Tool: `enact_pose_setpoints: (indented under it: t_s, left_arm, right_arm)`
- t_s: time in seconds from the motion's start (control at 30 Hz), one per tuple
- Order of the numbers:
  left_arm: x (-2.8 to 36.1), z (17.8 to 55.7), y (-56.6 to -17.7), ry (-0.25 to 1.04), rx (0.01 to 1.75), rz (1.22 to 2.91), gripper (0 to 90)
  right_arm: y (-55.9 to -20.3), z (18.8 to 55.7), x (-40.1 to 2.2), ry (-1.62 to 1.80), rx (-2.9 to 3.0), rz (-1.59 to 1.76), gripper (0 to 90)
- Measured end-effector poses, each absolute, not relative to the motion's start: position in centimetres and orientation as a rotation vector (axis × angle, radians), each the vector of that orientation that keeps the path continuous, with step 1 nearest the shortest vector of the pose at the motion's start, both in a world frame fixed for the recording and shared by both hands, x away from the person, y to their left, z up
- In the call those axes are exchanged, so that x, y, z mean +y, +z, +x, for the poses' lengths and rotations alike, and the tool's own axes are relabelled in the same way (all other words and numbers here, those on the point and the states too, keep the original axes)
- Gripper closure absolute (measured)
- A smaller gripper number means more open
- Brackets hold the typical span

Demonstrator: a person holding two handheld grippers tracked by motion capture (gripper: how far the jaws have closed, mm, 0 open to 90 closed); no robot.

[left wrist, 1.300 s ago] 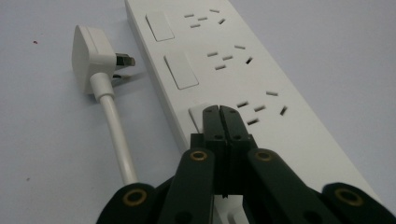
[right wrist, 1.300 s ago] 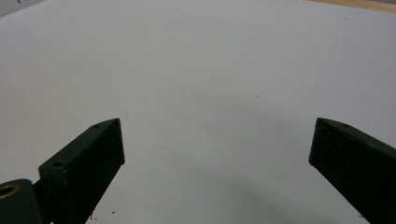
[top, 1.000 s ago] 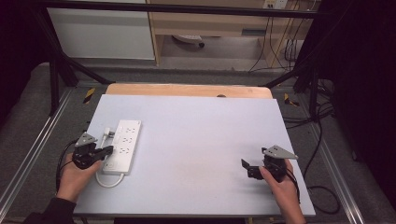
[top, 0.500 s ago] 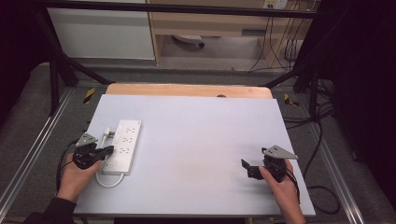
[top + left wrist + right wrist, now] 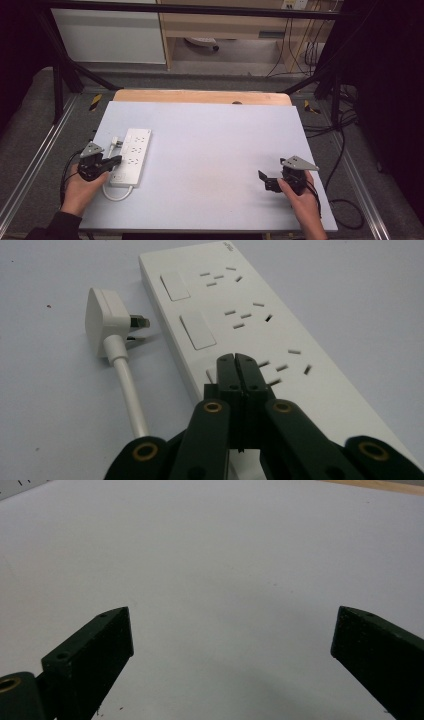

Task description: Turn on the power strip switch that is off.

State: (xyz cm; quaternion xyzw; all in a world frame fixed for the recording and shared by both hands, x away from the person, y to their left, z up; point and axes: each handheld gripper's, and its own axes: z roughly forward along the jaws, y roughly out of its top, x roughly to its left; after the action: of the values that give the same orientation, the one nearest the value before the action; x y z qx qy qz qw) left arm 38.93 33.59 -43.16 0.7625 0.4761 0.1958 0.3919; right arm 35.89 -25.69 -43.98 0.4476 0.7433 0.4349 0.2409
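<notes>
Left gripper view looks along the left gripper [image 5: 235, 360], whose jaws are pressed tight together with nothing between them, their joined tip poised over the nearest rocker switch of the white power strip [image 5: 260, 335]; whether the tip touches the switch cannot be told, since the jaws hide it. The strip lies flat near the table's left side, its own plug [image 5: 107, 322] lying loose on the table just beside it, prongs toward the strip, the white cord [image 5: 131, 395] running back toward the camera. In the high view the left gripper [image 5: 116, 161] sits at the strip's near end, and the right gripper [image 5: 264, 179] rests well apart on the bare white table [image 5: 210, 145], its jaws spread wide and empty. The work in hand looks like pressing a switch with the closed tip. To do it well, keep the jaws shut so they act as one blunt finger, centre the tip on the raised end of the rocker, and push straight down rather than along the strip, which is light and could slide.
</notes>
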Motion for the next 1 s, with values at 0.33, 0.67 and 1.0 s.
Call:
enact_pose_setpoints:
  t_s: [0.33, 0.67, 1.0]
  left_arm:
    - [33.5, 38.8, -43.0, 0.500, 1.190, 1.908, 90.0]
    - [33.2, 38.6, -42.4, 0.518, 1.146, 1.866, 90.0]
    - [33.1, 38.3, -41.9, 0.561, 1.132, 1.798, 77.4]
  right_arm:
    - [-44.0, 35.9, -25.7, 1.191, 2.033, 1.224, 3.9]
    - [-44.0, 35.9, -25.7, 1.191, 2.032, 1.225, 3.9]
    - [-44.0, 35.9, -25.7, 1.192, 2.032, 1.225, 3.9]
